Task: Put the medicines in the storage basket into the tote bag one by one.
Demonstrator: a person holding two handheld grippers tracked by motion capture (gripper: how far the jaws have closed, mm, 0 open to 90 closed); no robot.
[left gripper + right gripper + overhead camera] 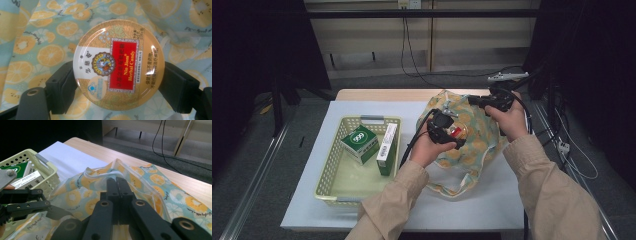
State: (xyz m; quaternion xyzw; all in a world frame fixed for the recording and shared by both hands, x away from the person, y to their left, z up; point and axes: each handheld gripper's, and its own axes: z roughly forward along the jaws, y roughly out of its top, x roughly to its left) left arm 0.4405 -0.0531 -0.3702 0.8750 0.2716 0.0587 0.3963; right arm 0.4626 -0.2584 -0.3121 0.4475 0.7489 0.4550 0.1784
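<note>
Left hand-held gripper (455, 134), just right of centre in the high view, pinches a round candy tin (119, 65) by its rim, one black jaw on each side; in the left gripper view the tin sits mid-frame, its red label reading "Nin Jiom Herbal Candy". My right hand-held gripper (117, 182) has its jaws pressed together on the rim of the fruit-print bag (150, 185), which I see at the centre of the right gripper view; in the high view it sits at the upper right of the bag (472, 135).

Behind the tin, I see the bag's orange-and-kiwi cloth on every side in the left gripper view, so the tin is at or just over the bag; I cannot tell whether it is inside the mouth. The bag lies crumpled on a white sheet (362, 210) spread over the wooden desk (382, 94), with a strap trailing toward the lower centre of the high view.

Left of the bag stands a pale yellow basket (332, 192). A green box (359, 142) and a white-and-green carton (387, 147) lean inside its upper right part. Both are too small for me to read their print.

My forearms in tan sleeves (552, 195) cover the lower right of the sheet, and my left hand (428, 148) hides part of the bag's near edge. Dark surroundings swallow both upper corners.
</note>
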